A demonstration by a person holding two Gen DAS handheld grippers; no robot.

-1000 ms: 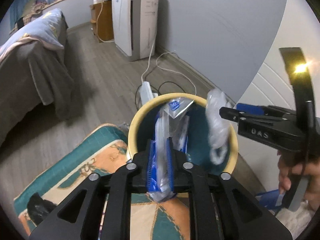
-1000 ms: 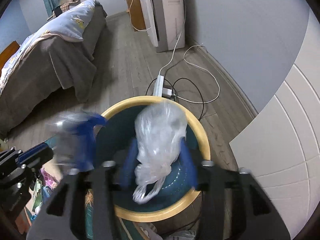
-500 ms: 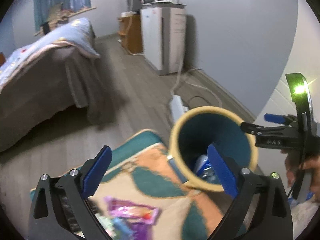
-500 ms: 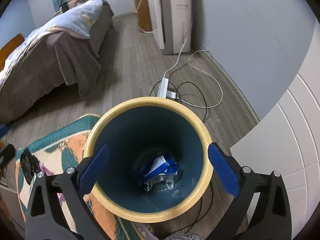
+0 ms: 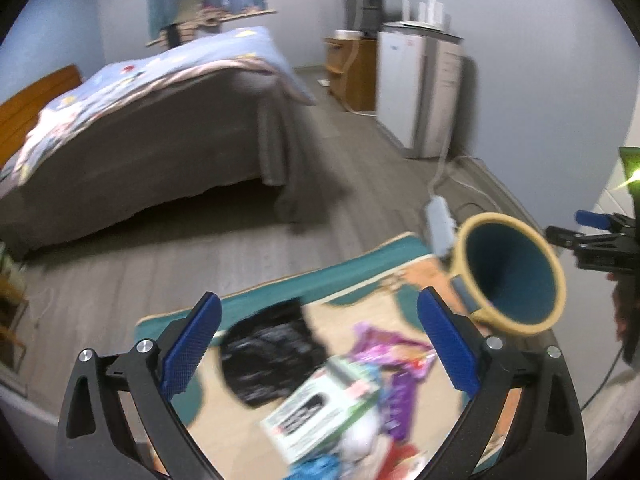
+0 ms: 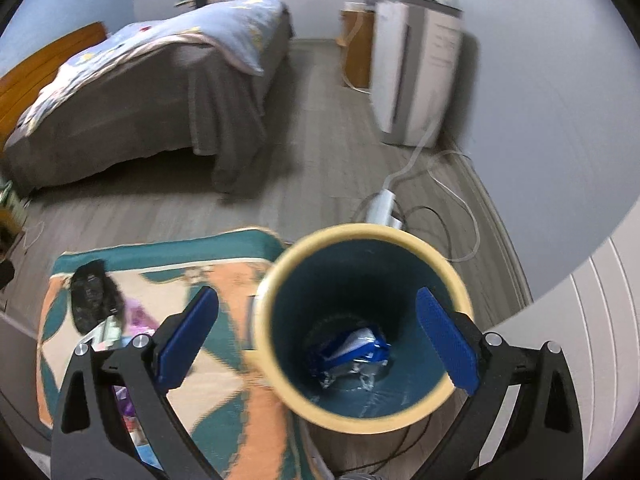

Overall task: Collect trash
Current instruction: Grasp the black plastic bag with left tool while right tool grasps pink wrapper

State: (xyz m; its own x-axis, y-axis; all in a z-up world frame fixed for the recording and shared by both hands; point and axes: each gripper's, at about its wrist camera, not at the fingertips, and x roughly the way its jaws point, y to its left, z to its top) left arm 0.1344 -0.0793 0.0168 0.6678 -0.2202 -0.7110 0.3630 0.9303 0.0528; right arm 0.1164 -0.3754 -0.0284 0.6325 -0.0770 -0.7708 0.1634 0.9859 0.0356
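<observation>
A teal trash bin with a yellow rim [image 6: 362,236] stands beside a patterned rug [image 6: 224,360]; a blue-and-white wrapper [image 6: 348,350] and clear plastic lie at its bottom. My right gripper [image 6: 316,338] is open and empty above the bin. My left gripper [image 5: 320,344] is open and empty over a trash pile on the rug: a black bag [image 5: 272,356], a green-and-white box [image 5: 320,416], purple wrappers [image 5: 400,364]. The bin also shows in the left wrist view [image 5: 556,276], at the right, with the right gripper [image 5: 600,240] beyond it.
A bed with a grey cover [image 5: 160,132] stands to the left. A white appliance [image 6: 416,72] and a wooden cabinet [image 5: 352,72] stand by the far wall. A power strip with cords [image 6: 384,204] lies on the wood floor behind the bin.
Both grippers opened and dropped their trash into the bin. My left gripper then swung left and back over the trash pile on the rug. My right gripper stayed above the bin.
</observation>
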